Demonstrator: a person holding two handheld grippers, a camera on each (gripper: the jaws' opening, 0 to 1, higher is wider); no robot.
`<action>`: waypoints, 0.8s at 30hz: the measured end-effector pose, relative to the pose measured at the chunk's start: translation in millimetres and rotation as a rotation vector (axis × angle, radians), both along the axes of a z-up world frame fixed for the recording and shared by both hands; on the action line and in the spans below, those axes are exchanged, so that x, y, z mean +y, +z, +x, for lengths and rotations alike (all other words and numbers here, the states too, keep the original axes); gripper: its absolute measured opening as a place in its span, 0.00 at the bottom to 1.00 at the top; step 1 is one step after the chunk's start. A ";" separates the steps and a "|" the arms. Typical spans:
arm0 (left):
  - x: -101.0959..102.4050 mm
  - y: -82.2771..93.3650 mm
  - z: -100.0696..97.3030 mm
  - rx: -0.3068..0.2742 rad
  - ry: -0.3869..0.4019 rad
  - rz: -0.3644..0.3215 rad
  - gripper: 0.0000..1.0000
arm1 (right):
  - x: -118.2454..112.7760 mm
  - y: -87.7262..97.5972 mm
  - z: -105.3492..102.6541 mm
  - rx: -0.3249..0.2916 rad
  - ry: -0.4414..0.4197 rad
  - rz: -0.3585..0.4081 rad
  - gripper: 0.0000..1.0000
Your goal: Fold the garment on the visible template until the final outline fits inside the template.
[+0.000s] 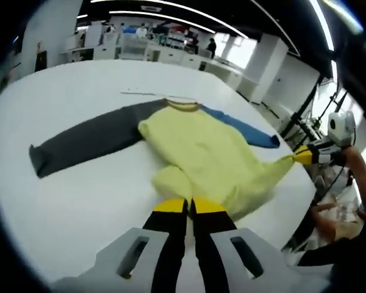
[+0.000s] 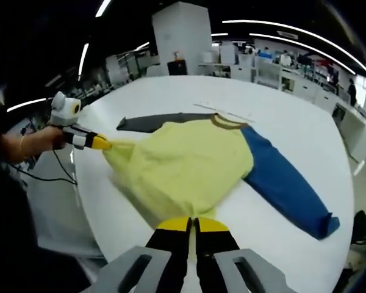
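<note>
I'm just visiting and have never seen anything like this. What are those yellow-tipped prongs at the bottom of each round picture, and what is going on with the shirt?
There is no robot arm here. A person holds a two-jaw gripper in each hand, and a fisheye camera rides on each one, so each round picture looks out along its own prongs. In the left gripper view, the left gripper is shut on the hem of a yellow shirt that lies on a white table. In the right gripper view, the right gripper is shut on the same hem at another spot. The shirt has a dark grey sleeve and a blue sleeve, both spread flat. Each view also catches the other gripper from the side.
</note>
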State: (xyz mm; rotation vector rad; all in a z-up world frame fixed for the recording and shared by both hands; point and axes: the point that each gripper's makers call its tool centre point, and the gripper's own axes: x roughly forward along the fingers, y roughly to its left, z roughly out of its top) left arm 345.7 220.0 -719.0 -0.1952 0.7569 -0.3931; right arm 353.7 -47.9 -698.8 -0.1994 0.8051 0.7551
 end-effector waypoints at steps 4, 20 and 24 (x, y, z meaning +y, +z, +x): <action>1.9 0.1 -9.4 -0.001 0.017 0.002 0.00 | -2.1 1.8 -5.9 -0.009 0.007 -0.004 0.00; 7.9 -26.7 -42.3 0.029 0.151 0.041 0.00 | -8.9 -25.7 -28.0 0.005 -0.009 -0.012 0.00; 4.2 -41.5 -51.4 0.075 0.160 0.037 0.00 | -13.8 -40.6 -33.8 0.023 -0.022 -0.038 0.00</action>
